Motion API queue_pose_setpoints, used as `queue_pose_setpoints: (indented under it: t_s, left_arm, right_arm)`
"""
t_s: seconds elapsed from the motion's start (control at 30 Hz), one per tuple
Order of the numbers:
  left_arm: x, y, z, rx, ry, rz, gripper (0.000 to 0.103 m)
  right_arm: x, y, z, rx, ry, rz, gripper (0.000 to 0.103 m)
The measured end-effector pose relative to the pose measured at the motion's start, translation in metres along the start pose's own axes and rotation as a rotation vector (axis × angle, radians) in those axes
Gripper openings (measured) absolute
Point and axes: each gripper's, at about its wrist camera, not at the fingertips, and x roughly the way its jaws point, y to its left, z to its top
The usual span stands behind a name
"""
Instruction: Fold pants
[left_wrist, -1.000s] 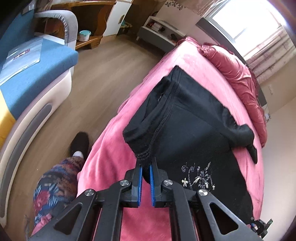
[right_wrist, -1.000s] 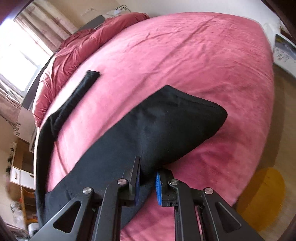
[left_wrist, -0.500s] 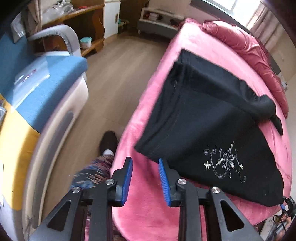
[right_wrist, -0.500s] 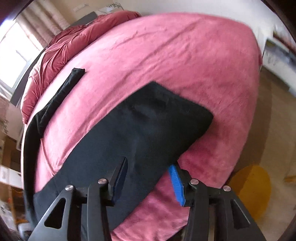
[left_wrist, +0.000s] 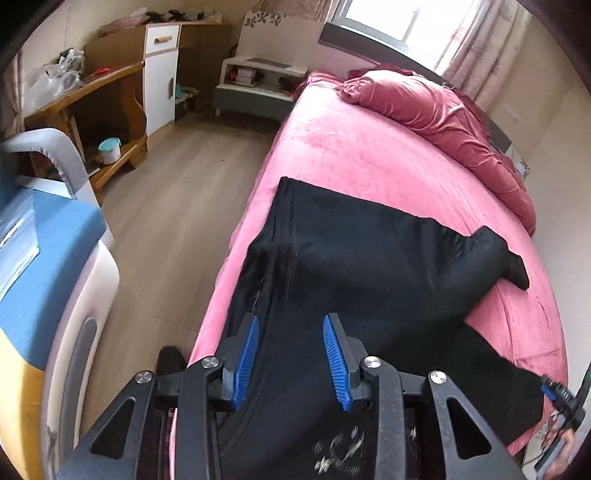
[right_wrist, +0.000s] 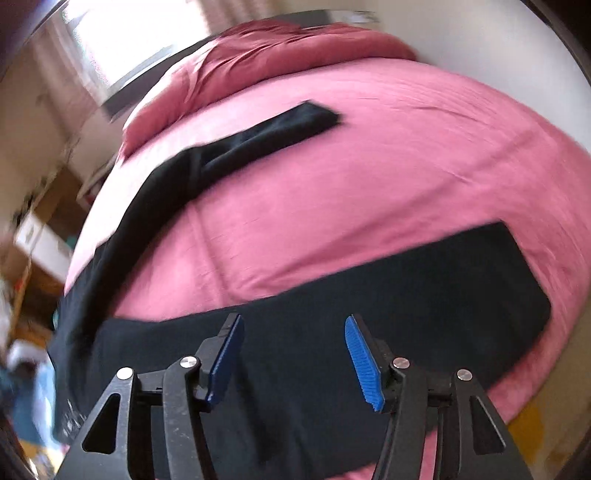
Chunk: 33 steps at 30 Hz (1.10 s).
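Observation:
Black pants (left_wrist: 369, 266) lie spread on the pink bed (left_wrist: 354, 155), near its foot edge. In the right wrist view the pants (right_wrist: 332, 332) show one leg across the near edge and the other leg (right_wrist: 266, 136) running toward the pillows. My left gripper (left_wrist: 291, 362) is open and empty, hovering over the waist end by the bed's left edge. My right gripper (right_wrist: 291, 354) is open and empty, over the near leg. White embroidery (left_wrist: 340, 450) shows blurred below the left gripper.
A bunched red duvet (left_wrist: 436, 114) lies at the head of the bed. A blue and white sofa (left_wrist: 40, 266) stands left of the wood floor (left_wrist: 177, 206). A wooden desk (left_wrist: 85, 107) and white cabinet (left_wrist: 160, 74) stand at the back. A person's foot (left_wrist: 170, 360) is by the bed.
Both grippers let go of the pants, opened wide and pulled back. The lifted cloth has dropped flat on the bed. Both views are swinging; the right one is blurred.

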Motion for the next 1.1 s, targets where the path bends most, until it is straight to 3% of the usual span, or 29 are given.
queue_pose_setpoints:
  t_s: [0.13,0.3,0.43,0.57,0.73,1.1]
  left_arm:
    - [0.015,-0.003,0.009,-0.021,0.019,-0.006,0.037]
    - [0.028,-0.007,0.014,0.027,0.038,0.035,0.037]
    - [0.041,-0.005,0.030,0.027,0.048,0.029,0.039]
    - [0.054,-0.008,0.056,0.027,0.043,0.007,0.042]
    - [0.087,-0.006,0.088,-0.014,0.067,0.016,0.042]
    - [0.161,-0.005,0.132,-0.098,0.155,0.041,0.042]
  right_arm:
    - [0.032,-0.036,-0.006,0.159,0.108,-0.090,0.059]
    - [0.029,-0.111,-0.034,0.339,0.079,-0.247,0.060]
    - [0.018,-0.145,-0.044,0.458,0.018,-0.202,0.059]
    - [0.010,-0.119,-0.028,0.380,-0.008,-0.223,0.064]
    - [0.012,-0.061,-0.009,0.236,-0.027,-0.163,0.068]
    - [0.041,0.066,-0.006,-0.061,0.038,0.065,0.069]
